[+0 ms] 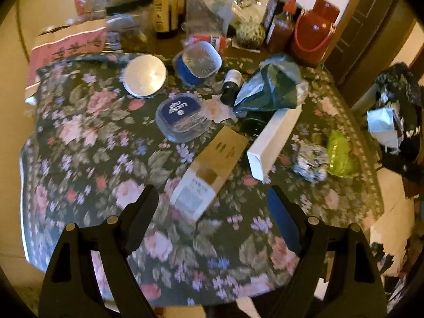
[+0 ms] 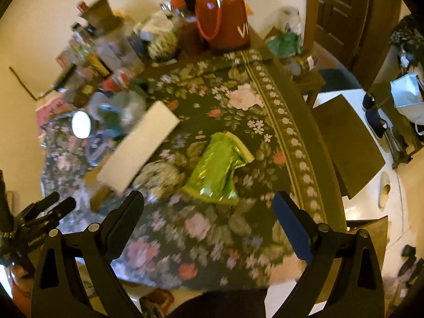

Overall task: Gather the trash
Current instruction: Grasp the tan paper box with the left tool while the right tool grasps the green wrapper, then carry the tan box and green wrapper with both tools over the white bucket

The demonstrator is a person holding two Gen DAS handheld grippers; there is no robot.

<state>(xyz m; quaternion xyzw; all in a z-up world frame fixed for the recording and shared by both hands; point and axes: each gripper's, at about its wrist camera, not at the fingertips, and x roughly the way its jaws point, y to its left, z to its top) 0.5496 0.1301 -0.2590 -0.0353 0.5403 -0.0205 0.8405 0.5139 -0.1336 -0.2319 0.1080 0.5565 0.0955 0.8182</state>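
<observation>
Black jaws of the left gripper (image 1: pixel 212 201) stand wide and empty over the floral-clothed surface (image 1: pixel 87 145), just short of a flat brown-and-white cardboard box (image 1: pixel 209 172). Beyond lie a long white carton (image 1: pixel 275 143), a crumpled foil wad (image 1: pixel 310 163) and a shiny green wrapper (image 2: pixel 217 169). The right gripper (image 2: pixel 209 206) gapes empty before that wrapper. Judged step: approach, nothing collected; next, lower and close on 1 piece each.
</observation>
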